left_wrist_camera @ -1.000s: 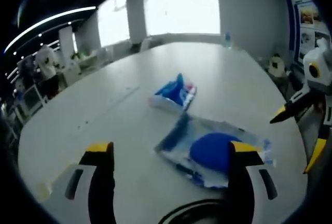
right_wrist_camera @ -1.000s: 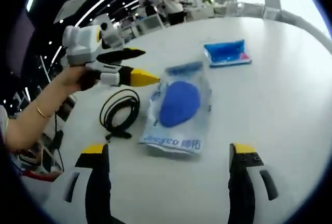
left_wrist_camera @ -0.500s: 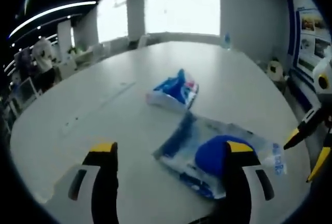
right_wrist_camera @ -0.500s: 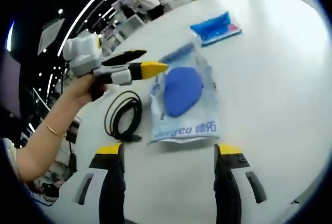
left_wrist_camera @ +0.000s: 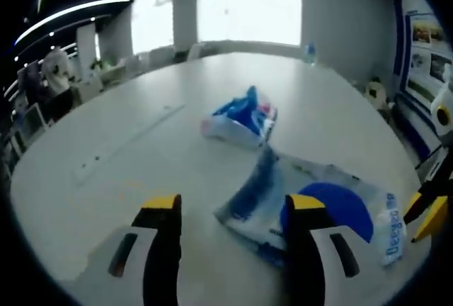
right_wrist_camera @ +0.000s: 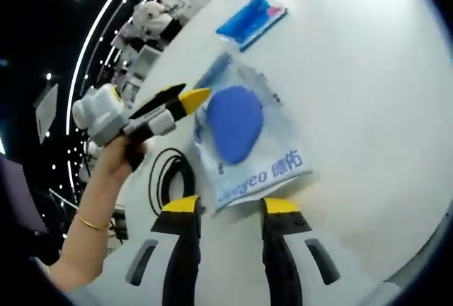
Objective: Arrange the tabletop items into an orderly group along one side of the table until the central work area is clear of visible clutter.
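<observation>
On the white surface I see the clear bag with the blue pad lying flat, its near edge between my right gripper's narrowly parted jaws, my left gripper open just beside its other end, the small blue packet beyond, a black cable coil alongside.

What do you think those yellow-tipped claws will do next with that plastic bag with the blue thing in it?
Probably the right gripper eases forward and closes on the near edge of the clear bag. Its jaws are narrowed but open, their tips right at that edge, and nothing is gripped yet. The left gripper hovers open at the bag's other end.
</observation>
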Demonstrator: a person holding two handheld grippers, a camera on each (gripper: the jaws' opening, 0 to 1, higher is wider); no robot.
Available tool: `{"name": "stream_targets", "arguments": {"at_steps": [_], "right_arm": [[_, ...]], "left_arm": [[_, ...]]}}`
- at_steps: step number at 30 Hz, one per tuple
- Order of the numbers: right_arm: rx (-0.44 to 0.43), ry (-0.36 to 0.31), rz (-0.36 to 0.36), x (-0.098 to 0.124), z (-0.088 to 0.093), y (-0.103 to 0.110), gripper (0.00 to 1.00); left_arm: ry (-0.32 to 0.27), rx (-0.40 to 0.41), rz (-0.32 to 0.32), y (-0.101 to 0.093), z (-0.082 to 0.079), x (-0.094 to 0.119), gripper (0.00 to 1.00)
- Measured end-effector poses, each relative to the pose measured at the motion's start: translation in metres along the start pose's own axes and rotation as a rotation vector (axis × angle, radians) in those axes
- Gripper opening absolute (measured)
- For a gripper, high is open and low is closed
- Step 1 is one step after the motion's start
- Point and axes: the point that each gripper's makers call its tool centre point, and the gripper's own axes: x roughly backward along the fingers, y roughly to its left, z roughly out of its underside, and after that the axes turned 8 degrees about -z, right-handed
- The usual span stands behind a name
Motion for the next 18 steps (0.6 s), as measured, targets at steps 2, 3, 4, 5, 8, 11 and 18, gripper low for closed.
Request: {"name": "stream_targets", "arguments": {"at_steps": [2,3,4,5,8,11,18], "right_arm": [[-0.026,0.009,-0.009,-0.003,0.003,0.001,0.29],[-0.037,0.016,-0.009,-0.004,0.006,0.001,0.28],[-0.044,0.01,-0.006,-0.004,0.005,0.0,0.26],[-0.051,0.015,-0.009,-0.005,0.006,-0.001,0.25],[-0.06,0.011,-0.013,-0.005,0.007,-0.001,0.18],[-0.058,0.01,0.0,-0.006,0.007,-0.005,0.16],[-0.075,0.014,-0.002,-0.009,0.009,-0.006,0.13]], "left_arm": [[0.0,-0.006,0.006,0.0,0.0,-0.002,0.5],[0.001,-0.006,0.013,0.0,0.001,-0.002,0.46],[0.003,-0.003,0.021,-0.001,0.001,-0.003,0.43],[0.0,-0.004,0.026,-0.001,0.001,-0.003,0.39],[0.004,0.014,0.036,-0.002,0.002,-0.003,0.29],[0.021,0.006,0.037,-0.004,0.006,-0.004,0.25],[0.039,-0.033,0.032,-0.002,0.009,-0.003,0.19]]}}
